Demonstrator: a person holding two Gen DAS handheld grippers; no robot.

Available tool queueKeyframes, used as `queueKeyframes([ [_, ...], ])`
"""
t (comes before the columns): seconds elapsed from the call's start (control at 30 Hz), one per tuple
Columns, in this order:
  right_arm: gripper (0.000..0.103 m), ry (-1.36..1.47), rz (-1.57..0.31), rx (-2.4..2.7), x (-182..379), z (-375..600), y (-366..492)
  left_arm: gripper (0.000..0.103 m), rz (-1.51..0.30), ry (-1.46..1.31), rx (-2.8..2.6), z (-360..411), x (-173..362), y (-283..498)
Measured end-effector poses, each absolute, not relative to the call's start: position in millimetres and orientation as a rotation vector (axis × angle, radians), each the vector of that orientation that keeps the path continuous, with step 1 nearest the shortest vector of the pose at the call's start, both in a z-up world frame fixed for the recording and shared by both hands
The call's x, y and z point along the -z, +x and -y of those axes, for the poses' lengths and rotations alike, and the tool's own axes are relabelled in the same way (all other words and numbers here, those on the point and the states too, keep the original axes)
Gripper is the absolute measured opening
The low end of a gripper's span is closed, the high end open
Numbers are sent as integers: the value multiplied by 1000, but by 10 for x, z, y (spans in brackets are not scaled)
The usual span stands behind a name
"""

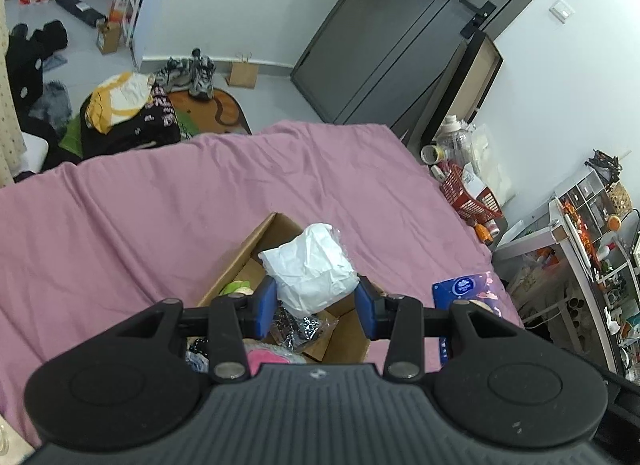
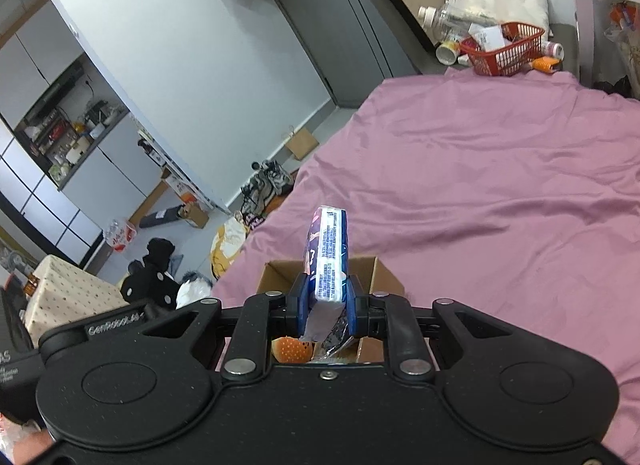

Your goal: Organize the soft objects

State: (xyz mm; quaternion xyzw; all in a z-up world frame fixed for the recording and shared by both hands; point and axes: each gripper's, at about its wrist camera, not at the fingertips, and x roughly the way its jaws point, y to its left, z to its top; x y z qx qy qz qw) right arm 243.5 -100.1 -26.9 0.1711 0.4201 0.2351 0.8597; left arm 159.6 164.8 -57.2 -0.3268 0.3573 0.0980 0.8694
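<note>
White crumpled bag point(image 1: 310, 267), brown cardboard box point(image 1: 256, 243), pink bedsheet point(image 1: 160, 201).

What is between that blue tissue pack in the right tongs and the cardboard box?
Nothing visible. The right tongs hold the tissue pack directly above the open cardboard box, with only air between them.

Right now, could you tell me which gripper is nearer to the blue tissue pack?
Right. The right gripper is shut on the blue tissue pack above the cardboard box; the left gripper holds a white plastic bag beside it.
</note>
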Motion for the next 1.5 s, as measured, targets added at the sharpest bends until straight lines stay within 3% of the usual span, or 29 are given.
queueKeyframes([
  [0.43, 19, 339, -953, -464, 435, 712, 2583, 41, -847, -689, -147, -1766, 884, 2088],
  [0.63, 19, 358, -972, -459, 477, 637, 2633, 51, -884, -677, -134, -1801, 917, 2228],
  [0.8, 19, 419, -983, -496, 485, 535, 2607, 52, -879, -669, -152, -1852, 858, 2213],
  [0.93, 36, 460, -1003, -522, 486, 467, 2586, 53, -862, -663, -169, -1908, 766, 2139],
  [1.17, 42, 411, -965, -480, 290, 670, 2351, 76, -834, -634, -223, -1922, 541, 1944],
  [1.5, 60, 398, -926, -433, 91, 1101, 1971, 85, -850, -556, -242, -1646, 290, 1665],
])
